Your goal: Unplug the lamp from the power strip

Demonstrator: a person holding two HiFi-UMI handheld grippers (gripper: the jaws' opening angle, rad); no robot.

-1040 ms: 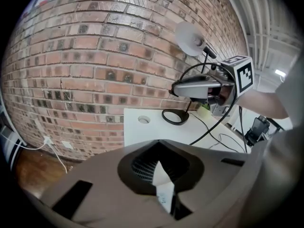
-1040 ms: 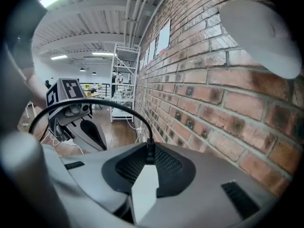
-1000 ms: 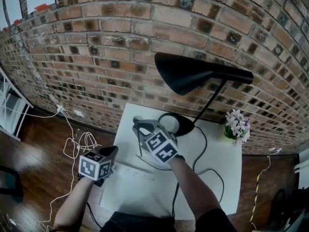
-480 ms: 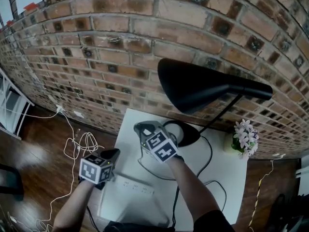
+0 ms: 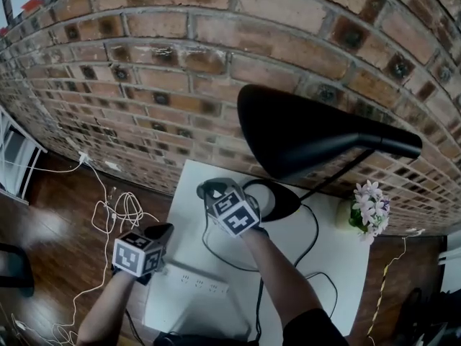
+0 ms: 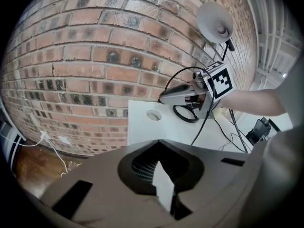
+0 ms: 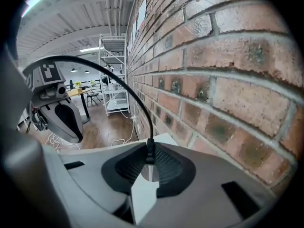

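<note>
Plug (image 7: 150, 153): black, on the end of the lamp's cord (image 7: 148, 129), clear of the strip and up over the table.
Right gripper (image 5: 210, 190): jaws pinch the plug.
Lamp (image 5: 310, 132): black, its round base at the back of the table (image 5: 331, 265), just beyond the right gripper.
Strip (image 5: 194, 281): white, flat near the table's front edge.
Left gripper (image 5: 162, 231): jaws drawn together, nothing seen between them, by the strip's left end.
Pot (image 5: 347, 216): pale flowers (image 5: 371, 202) in it, on the table's right side.
Wall (image 5: 144, 85): brick, behind the table.
</note>
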